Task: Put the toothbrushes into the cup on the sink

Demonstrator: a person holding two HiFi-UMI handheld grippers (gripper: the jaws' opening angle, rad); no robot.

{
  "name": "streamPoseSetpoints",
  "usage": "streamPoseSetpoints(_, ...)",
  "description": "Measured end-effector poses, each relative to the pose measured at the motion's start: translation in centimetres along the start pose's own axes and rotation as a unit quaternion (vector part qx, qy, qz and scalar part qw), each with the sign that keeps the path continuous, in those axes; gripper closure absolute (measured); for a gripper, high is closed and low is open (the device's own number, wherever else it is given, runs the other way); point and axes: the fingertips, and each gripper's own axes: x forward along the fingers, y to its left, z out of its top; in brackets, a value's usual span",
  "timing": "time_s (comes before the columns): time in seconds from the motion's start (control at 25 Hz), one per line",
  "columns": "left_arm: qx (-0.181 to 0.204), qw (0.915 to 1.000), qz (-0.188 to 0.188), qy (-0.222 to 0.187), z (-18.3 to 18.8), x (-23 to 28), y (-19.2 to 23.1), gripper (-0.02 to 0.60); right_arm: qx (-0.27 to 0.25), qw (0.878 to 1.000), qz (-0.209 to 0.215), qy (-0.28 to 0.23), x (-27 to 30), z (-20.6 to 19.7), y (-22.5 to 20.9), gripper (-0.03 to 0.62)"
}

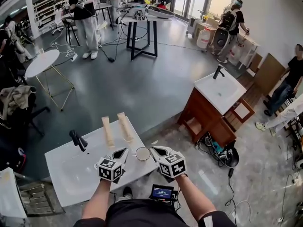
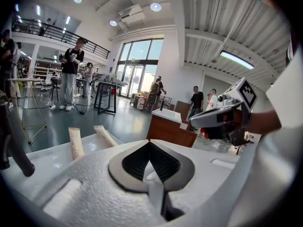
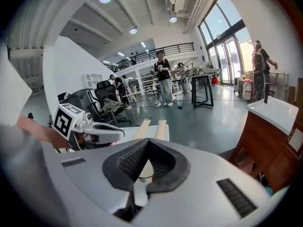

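Fingers (image 2: 135, 162) of the left gripper (image 2: 149, 143) were pressed together on nothing, and the right gripper (image 3: 147, 142) was likewise closed and empty. Both hung just this side of the cup (image 1: 142, 153), one at either flank. The cup itself stood at the near right corner of the sink (image 1: 71, 174).

Beyond the cup, the two toothbrushes (image 1: 108, 131) lay side by side in pale wrappers on the sink's deck. They were slightly apart from each other and ran away from the cup toward the far rim. Neither had been picked up yet. To do the pick well, a gripper would probably need to open first and reach past the cup without clipping its rim. It should then close across a wrapper's narrow width near the middle, so that it hangs balanced; a flat wrapper looks liable to slip.

To the cup's left and well apart, the black faucet (image 1: 78, 140) stood clear of that path. Farther beyond the cup were a second basin on a wooden cabinet (image 1: 199, 112), tables and several standing people, none of them in the way.
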Motion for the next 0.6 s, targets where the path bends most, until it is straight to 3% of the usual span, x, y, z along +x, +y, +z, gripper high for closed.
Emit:
streamPoseSetpoints(0.32, -0.014, 0.9995, 0.029, 0.001, 0.5, 0.3, -0.6, 0.571, -0.013, 0.999, 0.034, 0.012, -0.2, -1.0, -0.8, 0.585)
streamPoseSetpoints(0.6, -0.036, 0.9975, 0.055, 0.027, 0.7, 2.7, 2.3, 0.569, -0.005, 0.999, 0.044, 0.018, 1.2, -0.8, -1.6, 0.585)
